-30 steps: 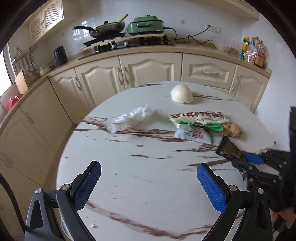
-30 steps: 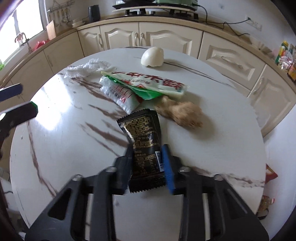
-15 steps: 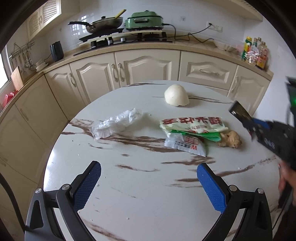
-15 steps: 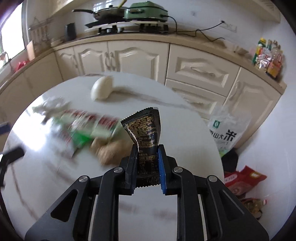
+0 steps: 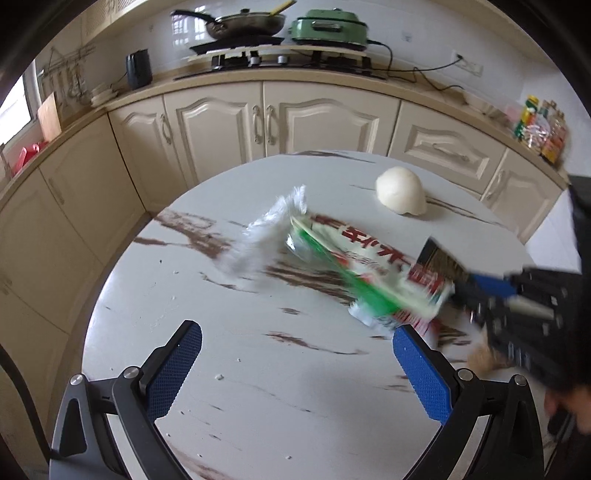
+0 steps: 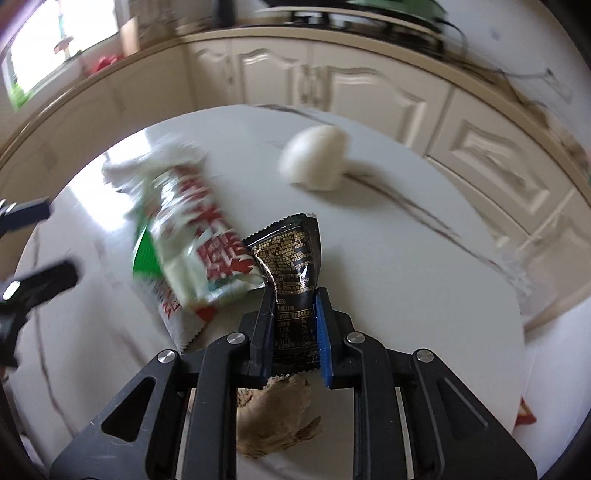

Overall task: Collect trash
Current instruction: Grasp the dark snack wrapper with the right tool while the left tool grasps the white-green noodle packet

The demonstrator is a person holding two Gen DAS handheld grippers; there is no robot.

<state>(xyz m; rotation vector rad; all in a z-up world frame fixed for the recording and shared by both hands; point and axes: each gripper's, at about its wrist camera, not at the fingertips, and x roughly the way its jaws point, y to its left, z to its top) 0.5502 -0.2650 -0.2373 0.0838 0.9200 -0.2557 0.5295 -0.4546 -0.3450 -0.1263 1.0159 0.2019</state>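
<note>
Item: black sachet [image 6: 291, 254], pinched in my right hand-held gripper [image 6: 293, 325], just beside the green-and-white wrapper [image 6: 188, 236]. Left hand-held gripper [image 5: 295, 369] spread, empty. Risk, I judge: limp sachet slips; the blur suggests a fast swing.

A home kitchen is showing here: cream cabinets [image 5: 229, 125] are curving around the room, a frying pan [image 5: 243, 24] is sitting on the gas stove [image 5: 273, 59], and condiment bottles [image 5: 543, 129] are standing beside the wall.
</note>
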